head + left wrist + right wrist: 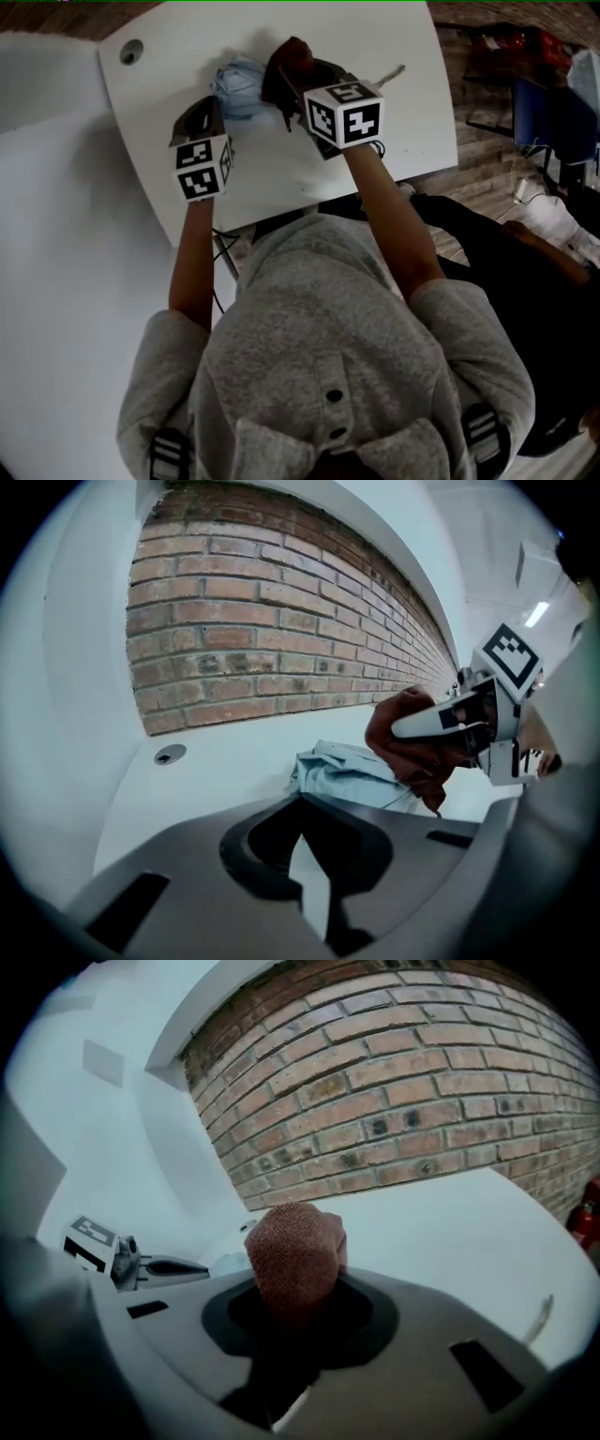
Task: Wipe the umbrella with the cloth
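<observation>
Since the left tongs sit pinched together with nothing in them, just beside the umbrella and not on it, the likeliest trouble is that a wipe will drag the limp, pale blue bundle along the bench instead of cleaning it, or shove it off the far edge, which it lies close to. The right tongs are clamped on the cloth, a rust-red wad that bulges out above them. Held in a lump like that, it may meet the fabric only at one small spot, or work loose under pressure. From the head view the right tongs and cloth cover part of the umbrella, so I cannot tell whether cloth and umbrella are touching. A thin pale rod pokes out towards the bench's right edge; it may be the umbrella's shaft, but its join is hidden.
</observation>
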A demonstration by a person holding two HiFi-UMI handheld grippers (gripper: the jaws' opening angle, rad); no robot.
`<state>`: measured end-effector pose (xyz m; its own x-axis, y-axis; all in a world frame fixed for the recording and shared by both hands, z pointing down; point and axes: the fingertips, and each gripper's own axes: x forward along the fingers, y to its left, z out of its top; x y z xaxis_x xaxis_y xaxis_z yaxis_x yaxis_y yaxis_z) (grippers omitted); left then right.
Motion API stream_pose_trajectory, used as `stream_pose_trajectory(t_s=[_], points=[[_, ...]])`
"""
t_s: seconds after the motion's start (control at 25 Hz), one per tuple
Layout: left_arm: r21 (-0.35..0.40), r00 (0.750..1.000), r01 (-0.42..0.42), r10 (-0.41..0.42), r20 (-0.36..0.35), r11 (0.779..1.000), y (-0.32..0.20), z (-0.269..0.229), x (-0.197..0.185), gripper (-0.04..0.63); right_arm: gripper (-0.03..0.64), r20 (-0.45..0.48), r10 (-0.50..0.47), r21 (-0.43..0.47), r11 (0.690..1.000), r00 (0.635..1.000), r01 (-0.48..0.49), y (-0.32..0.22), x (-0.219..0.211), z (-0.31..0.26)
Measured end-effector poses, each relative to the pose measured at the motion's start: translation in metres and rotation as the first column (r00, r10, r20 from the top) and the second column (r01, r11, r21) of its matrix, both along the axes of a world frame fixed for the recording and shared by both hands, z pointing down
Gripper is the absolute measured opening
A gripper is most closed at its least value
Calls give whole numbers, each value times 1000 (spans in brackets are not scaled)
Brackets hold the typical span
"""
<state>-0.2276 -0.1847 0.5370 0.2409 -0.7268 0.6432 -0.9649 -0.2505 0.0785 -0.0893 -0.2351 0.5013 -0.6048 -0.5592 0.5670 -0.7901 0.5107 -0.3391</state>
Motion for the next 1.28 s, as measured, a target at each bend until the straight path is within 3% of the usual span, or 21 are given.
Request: stream_pose_trajectory(t_s=[0.6,0.92,1.12,1.28], points=[[-19,995,11,-9,95,1000,-4,-1,6,15,101,-282,-8,23,1000,959,15,-2,123,27],[-20,992,21,-18,122,1000,-2,-2,8,15,101,-351,35,24,999,936,-28,-4,180,36],[-29,992,8,-4,128,1000,1,-4,12,15,101,-461,66,62,997,885,-43,-11,216,31],[-36,992,3,2,128,999,3,-12,13,15,101,-577,105,109,993,810,-51,-15,250,21]])
